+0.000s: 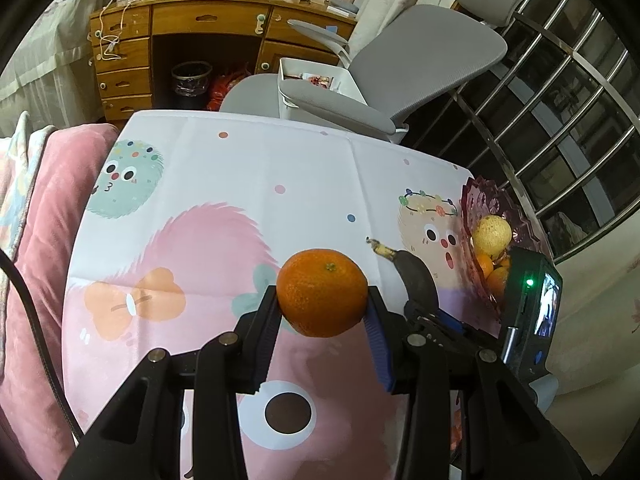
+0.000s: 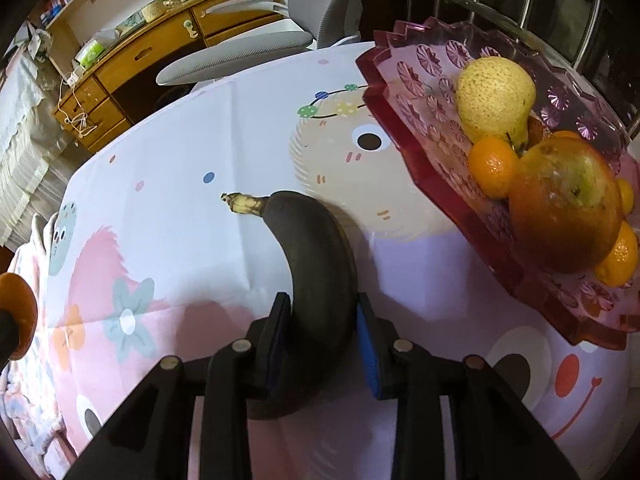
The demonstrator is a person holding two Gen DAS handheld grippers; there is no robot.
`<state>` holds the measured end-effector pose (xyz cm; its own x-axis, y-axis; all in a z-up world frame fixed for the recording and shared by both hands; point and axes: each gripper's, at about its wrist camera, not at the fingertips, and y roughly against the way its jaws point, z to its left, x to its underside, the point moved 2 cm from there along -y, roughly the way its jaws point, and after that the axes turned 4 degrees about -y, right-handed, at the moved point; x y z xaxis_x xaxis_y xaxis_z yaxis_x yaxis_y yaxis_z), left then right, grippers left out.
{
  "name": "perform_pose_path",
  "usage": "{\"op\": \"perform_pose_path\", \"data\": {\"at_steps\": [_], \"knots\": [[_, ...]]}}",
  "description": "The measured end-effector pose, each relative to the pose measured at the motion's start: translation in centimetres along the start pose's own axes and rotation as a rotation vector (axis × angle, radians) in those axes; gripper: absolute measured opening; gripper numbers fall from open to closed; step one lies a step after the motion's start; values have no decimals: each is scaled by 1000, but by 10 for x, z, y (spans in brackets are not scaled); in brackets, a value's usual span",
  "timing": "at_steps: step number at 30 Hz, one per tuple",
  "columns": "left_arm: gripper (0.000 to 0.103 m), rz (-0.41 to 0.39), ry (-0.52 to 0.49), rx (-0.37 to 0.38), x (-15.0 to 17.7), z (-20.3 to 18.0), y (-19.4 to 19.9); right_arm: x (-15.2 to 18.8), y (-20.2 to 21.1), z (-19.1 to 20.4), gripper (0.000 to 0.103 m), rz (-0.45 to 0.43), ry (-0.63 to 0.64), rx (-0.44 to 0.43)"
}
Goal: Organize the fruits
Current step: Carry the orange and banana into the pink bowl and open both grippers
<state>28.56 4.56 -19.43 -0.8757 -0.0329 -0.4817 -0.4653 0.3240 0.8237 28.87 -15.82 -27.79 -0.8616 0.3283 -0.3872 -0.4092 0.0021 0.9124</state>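
Orange (image 1: 322, 293) pinched between the fingers (image 1: 267, 334) of the left gripper (image 1: 322, 300), pads pressed to both its sides, stem end up, lifted clear of the patterned cloth (image 1: 224, 184) on the counter; blackened banana (image 2: 316, 264) lies between the fingers (image 2: 366, 344) of the right gripper (image 2: 322, 312), narrow gap, left pad against the peel, right pad at its edge; whether the pads press it, cannot tell; its pale stem (image 2: 244, 203) points away over the cloth; banana just beside the pink glass fruit dish (image 2: 404, 136), apart from its rim; dish sits at the counter's right side, holding a yellow pear (image 2: 494, 98), a reddish apple (image 2: 564, 204) and several small tangerines (image 2: 493, 166); grey office chair (image 1: 420, 52) beyond the counter; wooden desk (image 1: 208, 20) further back; pink bedding (image 1: 52, 216) along the left.
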Motion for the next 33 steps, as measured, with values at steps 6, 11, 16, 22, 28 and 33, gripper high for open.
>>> {"op": "perform_pose_path", "data": {"at_steps": [6,11,16,22,28,33], "knots": [[40,-33,30,-50,-1,1,7,-4,10,-4,29,-12,13,-38],[40,-67,52,-87,-1,-7,14,-12,29,-7,29,-20,25,-124],[40,-106,64,-103,-4,-25,20,-22,59,-17,29,-42,44,-214],[40,-141,50,-81,-3,-68,19,-37,95,-41,29,-81,50,-273],[40,-157,23,-36,-2,-119,9,-52,118,-83,29,-135,28,-280],[40,-156,-4,-1,-2,-161,-5,-69,128,-123,29,-179,25,-255]]}}
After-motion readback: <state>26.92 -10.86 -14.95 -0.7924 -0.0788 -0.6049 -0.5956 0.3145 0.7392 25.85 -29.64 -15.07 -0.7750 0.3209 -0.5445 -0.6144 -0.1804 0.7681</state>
